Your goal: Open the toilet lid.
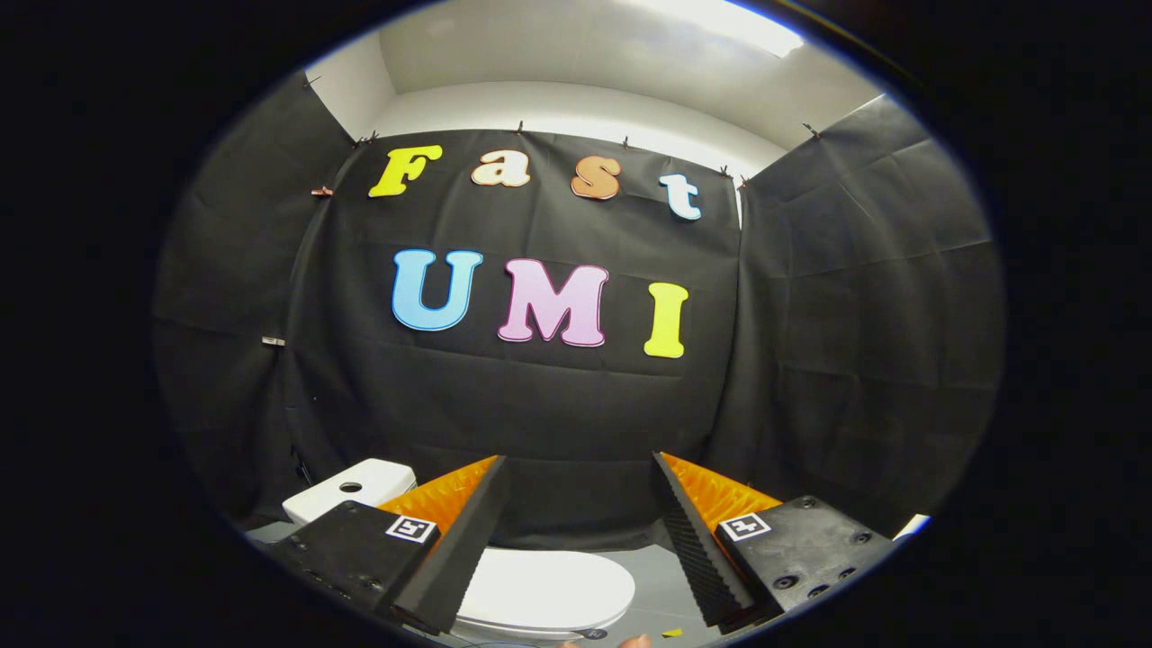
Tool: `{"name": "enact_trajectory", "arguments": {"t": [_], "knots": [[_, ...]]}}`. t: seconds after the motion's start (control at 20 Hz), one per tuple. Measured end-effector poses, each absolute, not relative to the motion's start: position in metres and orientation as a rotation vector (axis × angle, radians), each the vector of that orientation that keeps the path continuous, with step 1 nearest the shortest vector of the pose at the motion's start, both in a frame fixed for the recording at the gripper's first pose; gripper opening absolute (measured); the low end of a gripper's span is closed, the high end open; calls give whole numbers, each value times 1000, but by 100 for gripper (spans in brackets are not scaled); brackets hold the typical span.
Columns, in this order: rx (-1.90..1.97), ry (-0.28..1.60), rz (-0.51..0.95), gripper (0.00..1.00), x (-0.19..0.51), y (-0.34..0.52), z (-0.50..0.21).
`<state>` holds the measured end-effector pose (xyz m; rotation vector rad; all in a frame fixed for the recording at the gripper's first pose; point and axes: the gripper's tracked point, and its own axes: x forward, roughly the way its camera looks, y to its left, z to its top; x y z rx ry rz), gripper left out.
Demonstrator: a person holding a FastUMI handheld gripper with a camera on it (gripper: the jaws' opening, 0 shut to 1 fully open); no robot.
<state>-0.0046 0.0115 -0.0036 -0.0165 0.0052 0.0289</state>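
A white toilet stands low in front of the black cloth wall. Its lid (pixel 540 589) lies flat and closed, showing between and below my two fingers. The white tank (pixel 346 490) with a round flush button sits behind my left finger (pixel 454 549). My gripper (pixel 580 468) is open, held above the toilet, with a wide gap between the fingers and nothing in it. The right finger (pixel 697 540) hangs over the grey floor beside the bowl.
Black cloth walls close the booth on three sides, with a white wall and ceiling light above. Grey floor (pixel 661 585) lies to the right of the toilet. A fingertip of a person's hand (pixel 637 641) shows under the gripper.
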Motion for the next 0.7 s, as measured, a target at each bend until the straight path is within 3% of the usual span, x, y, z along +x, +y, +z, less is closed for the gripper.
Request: {"name": "enact_trajectory", "arguments": {"t": [0.35,0.7], "knots": [[31,-4,85,98,6,14,-18],[260,116,176,98,26,12,-64]]}}
